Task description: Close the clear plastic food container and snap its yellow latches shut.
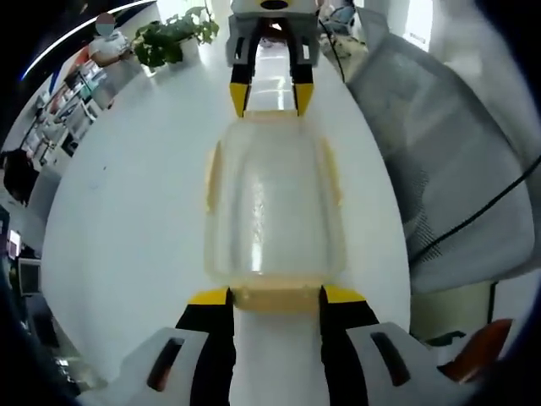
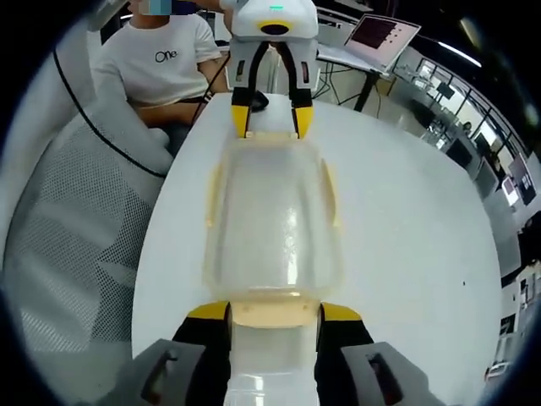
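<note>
CONTAINER: container lies on white table, lid down | LEFT: left gripper jaws apart, flanking near end latch | RIGHT: right gripper jaws apart at opposite latch | RISK: uneven pressing probably slides container or leaves a latch unsnapped.

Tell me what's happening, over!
Left gripper and right gripper each straddle an end latch of the container. Lid on. Table around it bare, nothing blocking.

The container sits mid-frame on the table, between the left gripper at bottom and the right gripper at top; a chair stands right.
</note>
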The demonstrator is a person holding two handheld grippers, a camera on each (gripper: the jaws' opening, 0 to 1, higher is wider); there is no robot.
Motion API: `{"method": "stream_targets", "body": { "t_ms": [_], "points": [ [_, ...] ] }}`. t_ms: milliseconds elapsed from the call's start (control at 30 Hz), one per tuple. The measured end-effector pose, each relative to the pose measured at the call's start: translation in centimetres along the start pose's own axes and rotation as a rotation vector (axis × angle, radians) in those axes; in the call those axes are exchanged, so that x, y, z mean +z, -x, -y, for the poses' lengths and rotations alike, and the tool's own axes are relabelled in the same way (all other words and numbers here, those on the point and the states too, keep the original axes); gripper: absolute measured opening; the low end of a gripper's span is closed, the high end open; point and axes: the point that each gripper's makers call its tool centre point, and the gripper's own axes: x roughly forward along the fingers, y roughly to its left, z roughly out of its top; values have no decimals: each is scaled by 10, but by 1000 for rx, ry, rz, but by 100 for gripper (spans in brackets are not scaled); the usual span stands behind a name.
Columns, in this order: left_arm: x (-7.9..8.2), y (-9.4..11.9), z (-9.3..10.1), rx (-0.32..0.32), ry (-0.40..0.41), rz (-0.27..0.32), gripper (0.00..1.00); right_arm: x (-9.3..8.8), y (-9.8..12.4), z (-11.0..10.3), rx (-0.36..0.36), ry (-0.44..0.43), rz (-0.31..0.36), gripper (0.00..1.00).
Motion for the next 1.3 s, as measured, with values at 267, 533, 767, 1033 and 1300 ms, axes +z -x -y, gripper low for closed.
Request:
{"method": "stream_targets", "body": {
  "t_ms": [267, 533, 767, 1033, 1300],
  "points": [
    [9, 13, -1, 12, -11, -14, 37, 4, 13, 0, -4, 3, 13, 36],
    [23, 30, -7, 37, -34, -22, 37, 9, 33, 5, -27, 6, 28, 36],
    [32, 41, -8, 42, -43, -27, 37, 14, 46, 6, -32, 7, 39, 36],
    [42, 54, -12, 44, -38, -22, 37, 17, 62, 11, -26, -2, 60, 36],
    [57, 58, -10, 16, -20, -18, 37, 12, 76, 11, 26, 1, 38, 36]
  ]
}}
